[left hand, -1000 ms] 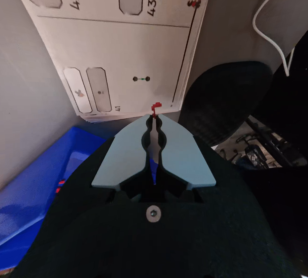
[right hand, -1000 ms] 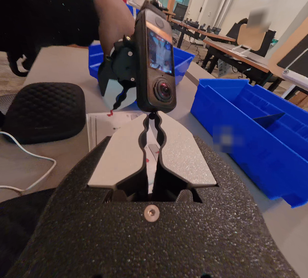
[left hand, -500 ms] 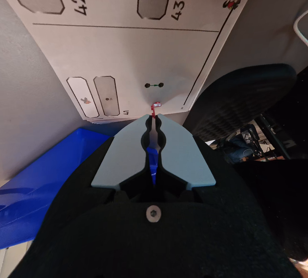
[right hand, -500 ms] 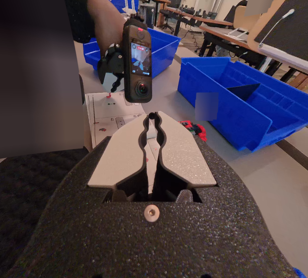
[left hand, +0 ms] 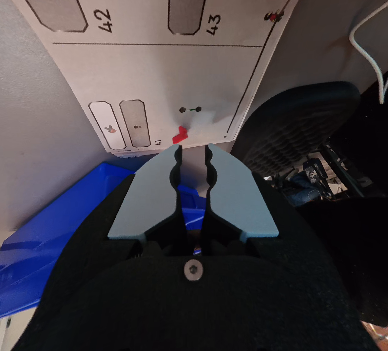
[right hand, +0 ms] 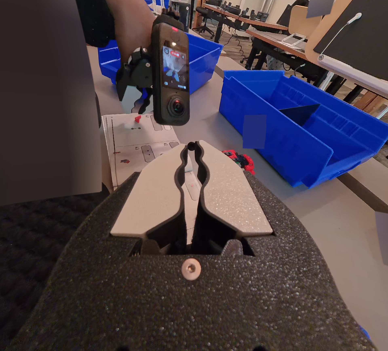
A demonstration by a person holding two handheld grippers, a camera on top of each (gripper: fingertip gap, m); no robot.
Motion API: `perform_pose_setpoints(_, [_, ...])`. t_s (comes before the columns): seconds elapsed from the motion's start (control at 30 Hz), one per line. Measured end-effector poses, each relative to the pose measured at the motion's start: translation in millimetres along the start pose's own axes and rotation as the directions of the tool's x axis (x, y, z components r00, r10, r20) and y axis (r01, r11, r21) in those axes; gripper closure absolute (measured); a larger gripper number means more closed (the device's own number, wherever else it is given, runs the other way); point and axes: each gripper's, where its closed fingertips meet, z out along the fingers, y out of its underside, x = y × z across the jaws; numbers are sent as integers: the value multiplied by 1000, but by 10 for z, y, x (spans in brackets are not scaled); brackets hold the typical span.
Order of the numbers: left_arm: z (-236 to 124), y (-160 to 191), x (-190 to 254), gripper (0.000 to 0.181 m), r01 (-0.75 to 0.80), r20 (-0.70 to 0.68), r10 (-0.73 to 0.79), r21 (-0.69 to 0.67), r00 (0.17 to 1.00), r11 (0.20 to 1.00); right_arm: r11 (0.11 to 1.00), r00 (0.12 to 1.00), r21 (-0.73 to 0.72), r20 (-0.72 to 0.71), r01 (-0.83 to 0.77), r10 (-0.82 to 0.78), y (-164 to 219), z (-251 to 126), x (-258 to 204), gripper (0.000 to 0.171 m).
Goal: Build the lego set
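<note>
My left gripper [left hand: 193, 147] is open and empty above the near edge of the instruction booklet [left hand: 147, 71]. A small red L-shaped lego piece [left hand: 180, 135] lies on the booklet just beyond the left fingertip, free of the pads; it also shows in the right wrist view [right hand: 138, 118]. My right gripper [right hand: 191, 145] is shut on a small round black lego piece [right hand: 191, 146] pinched at the fingertips, held above the booklet [right hand: 134, 141]. The left gripper [right hand: 137, 107] shows farther off in the right wrist view, hovering over the red piece.
A partly built red and black lego model [right hand: 241, 160] lies on the table right of my right gripper. Blue bins stand at the right [right hand: 294, 130] and behind the left gripper [right hand: 201, 63]; a blue bin [left hand: 52, 225] is under my left gripper. A black padded cushion [left hand: 294, 130] and a white cable [left hand: 369, 57] lie beside the booklet. The tips of one gripper are about 25 centimetres away from the tips of the other.
My left gripper opened and let go of the red piece, which now lies on the booklet. My right gripper kept its hold on the black piece and shifted its view slightly.
</note>
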Motion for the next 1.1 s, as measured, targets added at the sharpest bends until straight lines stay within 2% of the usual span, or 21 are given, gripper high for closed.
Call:
perform_pose_setpoints(0.1, [-65, -8, 38, 162, -15, -17, 17, 89, 1000, 996, 1000, 1000, 1, 2, -4, 4, 1, 2, 2, 165])
perform_pose_setpoints(0.17, [-173, 18, -13, 163, 11, 27, -17, 191, 999, 982, 1000, 1000, 6, 2, -6, 6, -5, -4, 3, 165])
perform_pose_setpoints(0.23, [-331, 26, -94, 166, 70, 83, -109, 374, 991, 925, 1000, 1000, 14, 1, -8, 8, -19, -21, 7, 165])
perform_pose_setpoints(0.27, [-403, 25, -126, 166, 101, 97, -168, 483, 981, 870, 1000, 1000, 22, 0, -10, 10, -31, -33, 12, 165])
perform_pose_setpoints(0.33, [-504, 20, -172, 165, 168, 76, -309, 706, 948, 688, 999, 1000, 41, 1, -19, 19, -56, -53, 21, 165])
perform_pose_setpoints(0.4, [-561, 5, -182, 164, 248, -54, -449, 888, 892, 387, 998, 1000, 51, 4, -26, 26, -64, -58, 24, 165])
perform_pose_setpoints(0.43, [-547, -2, -117, 164, 287, -156, -457, 929, 876, 233, 998, 1000, 51, 4, -27, 26, -60, -52, 24, 165])
perform_pose_setpoints(0.47, [-506, 2, -56, 164, 337, -262, -449, 937, 854, 93, 998, 1000, 50, 7, -27, 26, -54, -39, 19, 165])
perform_pose_setpoints(0.5, [-432, 19, -18, 165, 398, -363, -439, 917, 822, -14, 998, 1000, 48, 13, -29, 28, -43, -22, 11, 165])
perform_pose_setpoints(0.57, [-269, 53, -7, 169, 490, -500, -427, 860, 753, -141, 999, 999, 38, 21, -33, 32, -16, 19, -4, 165])
perform_pose_setpoints(0.6, [-206, 64, -33, 172, 502, -522, -440, 847, 731, -172, 999, 999, 33, 25, -31, 31, -6, 35, -12, 165])
perform_pose_setpoints(0.67, [-157, 73, -103, 173, 503, -530, -475, 842, 702, -197, 999, 999, 22, 27, -27, 26, 12, 52, -19, 165])
perform_pose_setpoints(0.73, [-143, 50, -143, 173, 492, -498, -504, 856, 706, -158, 1000, 1000, 17, 22, -23, 23, 16, 46, -15, 165])
perform_pose_setpoints(0.87, [-2, -71, -163, 169, 526, -466, -509, 850, 724, -30, 999, 999, 30, 26, -28, 27, 5, 25, -17, 165])
perform_pose_setpoints(0.97, [20, -36, -224, 169, 518, -447, -541, 855, 712, -26, 999, 999, 20, 31, -29, 28, 36, 36, -24, 164])
perform_pose_setpoints(1.1, [42, -74, -184, 165, 481, -385, -551, 876, 741, 34, 999, 999, 8, 35, -31, 31, 73, 57, -23, 165])
